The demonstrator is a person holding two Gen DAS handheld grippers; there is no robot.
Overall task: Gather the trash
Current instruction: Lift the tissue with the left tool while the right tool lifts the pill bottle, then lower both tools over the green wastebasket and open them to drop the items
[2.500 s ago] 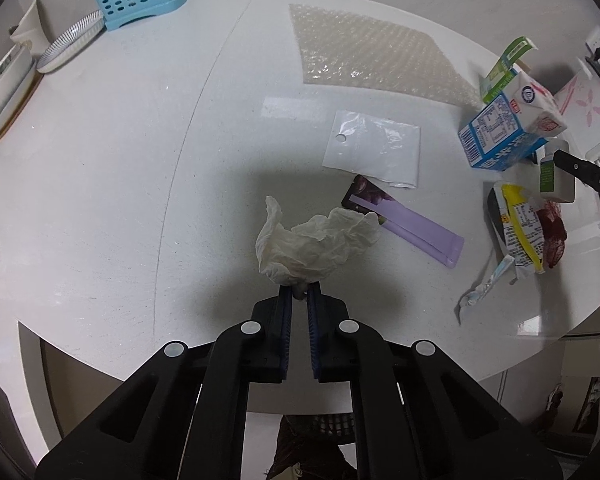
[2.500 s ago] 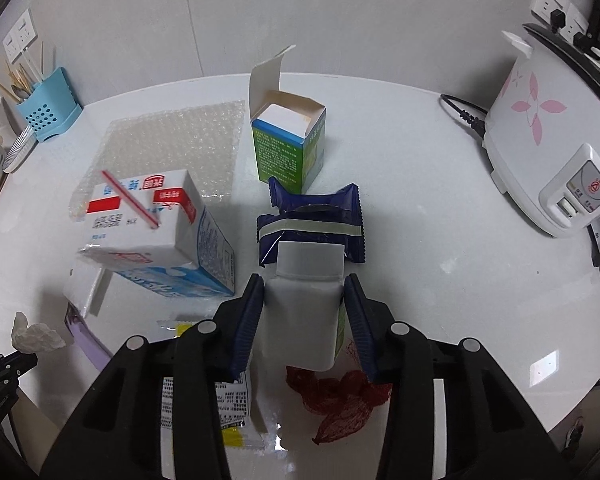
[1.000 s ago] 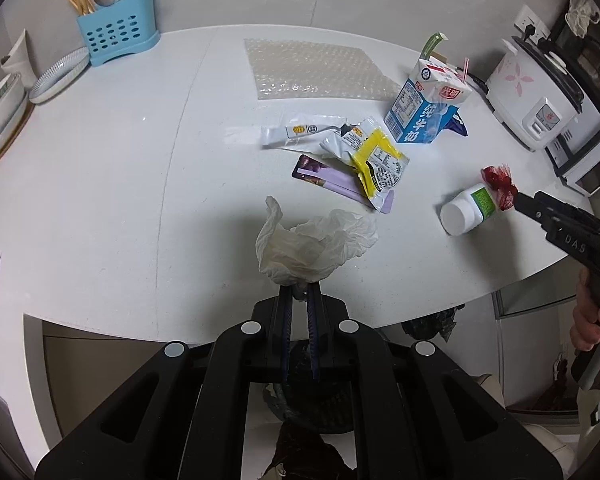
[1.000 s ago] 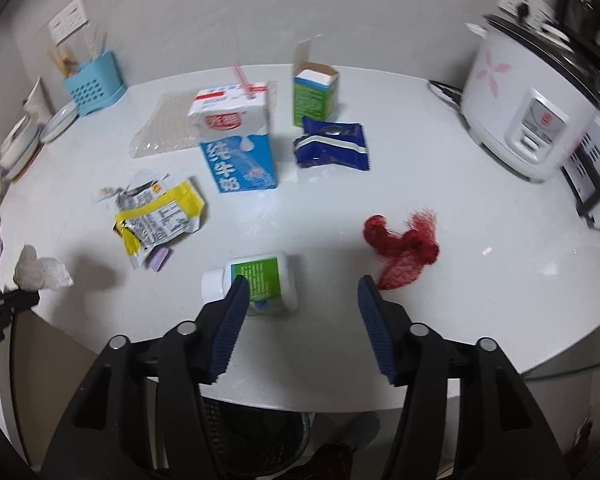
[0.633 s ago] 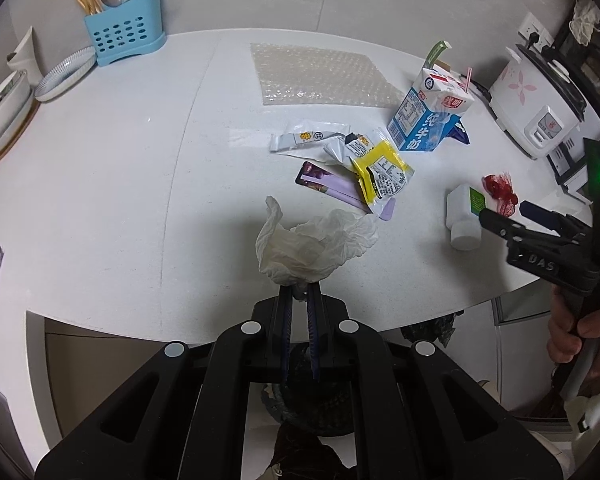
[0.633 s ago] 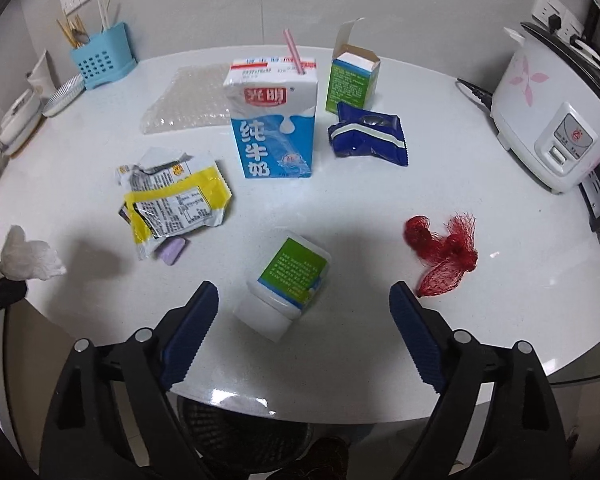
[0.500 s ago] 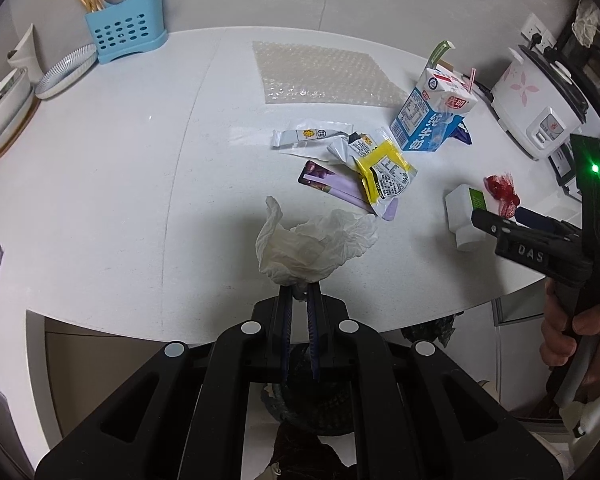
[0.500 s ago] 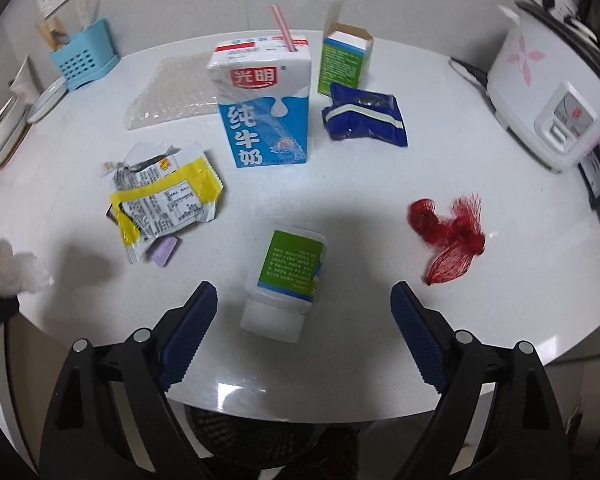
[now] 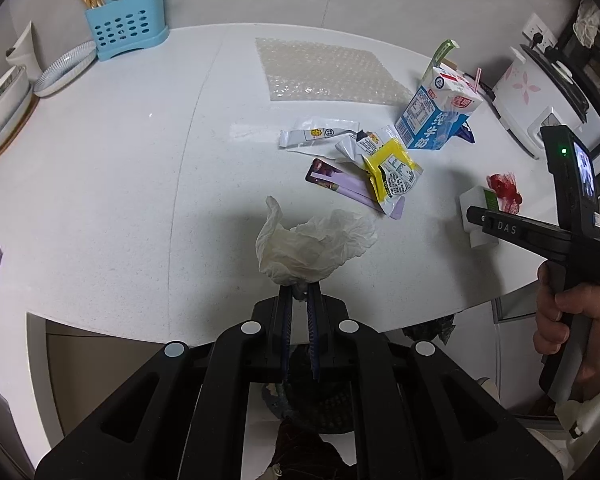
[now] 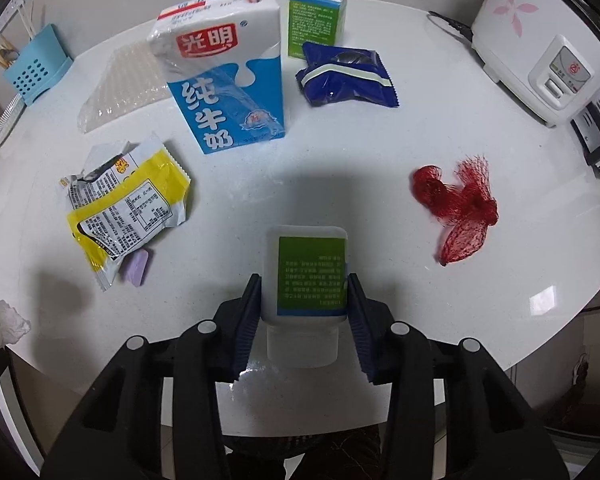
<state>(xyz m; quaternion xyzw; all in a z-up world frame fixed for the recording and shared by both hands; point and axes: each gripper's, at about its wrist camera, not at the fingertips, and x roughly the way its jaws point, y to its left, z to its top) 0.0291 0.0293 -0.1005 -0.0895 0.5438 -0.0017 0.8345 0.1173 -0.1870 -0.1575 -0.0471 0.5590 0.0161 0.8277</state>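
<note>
White plastic bottle (image 10: 305, 276) with a green label lies on its side near the table's (image 10: 380, 152) front edge, cap end toward the camera, between the blue pads of the right gripper (image 10: 305, 312). The jaws have just been closing and both pads now press the bottle's sides. Right gripper is pitched steeply downward; in the left wrist view a hand (image 9: 568, 316) wraps its handle off the table's edge.

Left gripper (image 9: 300, 300) also points steeply down, just off the table's near edge, jaws pinched almost fully together on a crumpled white tissue (image 9: 312, 248) held up above the surface.

Beyond the bottle: red mesh netting (image 10: 460, 208) to the right, yellow wrapper (image 10: 128, 208) to the left with a purple packet (image 10: 136, 268) poking out beneath it. Further back stands a blue-and-white milk carton (image 10: 228, 80) with a pink straw, then a dark blue snack bag (image 10: 346, 76), a green box (image 10: 316, 20) with its flap open, and a bubble wrap sheet (image 10: 124, 84). Rice cooker (image 10: 540, 48) sits at the far right.
</note>
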